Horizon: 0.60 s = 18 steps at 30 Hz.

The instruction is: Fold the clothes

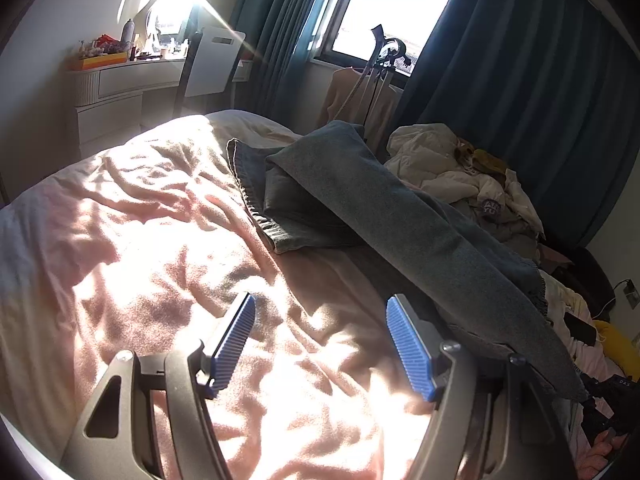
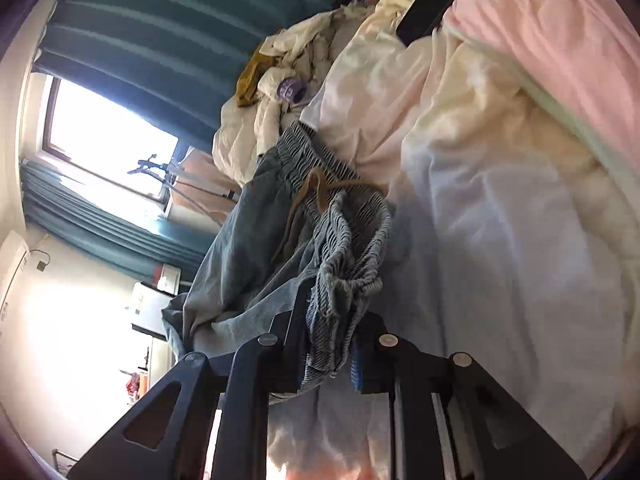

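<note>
Blue-grey denim trousers (image 2: 280,216) with an elasticated, gathered waistband (image 2: 352,232) and a tan drawstring (image 2: 316,192), bunched at the waist and clamped between the nearly closed jaws of the right gripper (image 2: 328,344), fabric filling the narrow gap. Same garment (image 1: 384,216) in the left wrist view draped in a long band across the bed's far half, one leg folded back toward the far edge, the rest running to the near right edge beside the right finger of the left gripper (image 1: 320,344). Left gripper held wide open above the sunlit pink blanket (image 1: 160,240), blue ribbed pads (image 1: 236,340) gripping nothing. Heap of cream and white clothes (image 1: 452,168) along the bed's right edge, against the teal curtains (image 1: 520,80). White dressing table (image 1: 120,80) and bright window (image 1: 392,4) beyond the far end of the bed.
</note>
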{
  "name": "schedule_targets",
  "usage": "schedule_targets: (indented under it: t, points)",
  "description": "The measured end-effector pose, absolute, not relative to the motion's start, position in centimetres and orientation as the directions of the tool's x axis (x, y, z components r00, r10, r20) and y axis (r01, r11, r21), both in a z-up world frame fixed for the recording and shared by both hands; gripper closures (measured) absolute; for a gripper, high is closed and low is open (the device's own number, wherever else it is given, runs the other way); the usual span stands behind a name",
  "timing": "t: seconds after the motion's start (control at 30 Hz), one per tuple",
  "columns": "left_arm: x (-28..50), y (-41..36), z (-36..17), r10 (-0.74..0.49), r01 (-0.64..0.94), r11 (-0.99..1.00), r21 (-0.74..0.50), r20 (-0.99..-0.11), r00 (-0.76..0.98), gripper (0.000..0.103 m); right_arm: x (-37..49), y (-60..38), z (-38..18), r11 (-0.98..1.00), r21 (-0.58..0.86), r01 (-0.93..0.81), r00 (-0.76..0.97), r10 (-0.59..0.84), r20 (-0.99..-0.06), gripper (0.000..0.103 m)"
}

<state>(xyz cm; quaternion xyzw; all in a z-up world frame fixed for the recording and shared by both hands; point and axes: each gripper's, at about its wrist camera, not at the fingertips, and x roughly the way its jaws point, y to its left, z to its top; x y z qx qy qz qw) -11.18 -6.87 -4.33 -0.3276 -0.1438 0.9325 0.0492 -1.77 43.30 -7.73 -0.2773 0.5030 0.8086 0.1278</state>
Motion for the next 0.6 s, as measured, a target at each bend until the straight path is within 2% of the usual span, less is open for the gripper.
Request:
schedule_targets:
  t: [0.1,0.23,0.3,0.37,0.43,0.53,0.6]
  points:
    - [-11.2,-6.8,-4.5,0.186,0.002,-0.955,-0.297,-0.601,-0.777,0.033,-1.0,44.3,-7.9,-0.482,0.674,-0.560,-0.769,-0.001,-0.639,0.089]
    - [-11.4,-6.4,-4.8,0.190,-0.002,-0.956,-0.295,-0.612,-0.768,0.033,-1.6,43.0,-10.3,-0.577,0.523,-0.627,-0.641,0.001,-0.767,0.088]
    - [-11.6,-6.2,-5.0,0.189,-0.001,-0.957,-0.290,-0.621,-0.761,0.033,-2.0,42.1,-11.0,-0.602,0.478,-0.639,-0.600,0.001,-0.800,0.086]
    - [-11.6,-6.1,-5.1,0.184,0.002,-0.959,-0.284,-0.628,-0.756,0.033,-1.6,41.8,-10.3,-0.609,0.456,-0.649,-0.595,0.032,-0.803,0.080]
    - [-11.6,-6.2,-5.2,0.177,0.010,-0.960,-0.280,-0.632,-0.754,0.033,-0.6,41.3,-8.9,-0.620,0.415,-0.666,-0.596,0.107,-0.796,0.061]
    - [-11.8,-6.3,-5.1,0.171,0.016,-0.961,-0.277,-0.638,-0.750,0.033,1.1,40.4,-6.3,-0.639,0.354,-0.683,-0.613,0.238,-0.753,0.057]
    - [-12.2,-6.4,-4.9,0.175,0.018,-0.960,-0.281,-0.644,-0.745,0.033,1.8,39.5,-4.2,-0.670,0.324,-0.668,-0.651,0.314,-0.691,0.049]
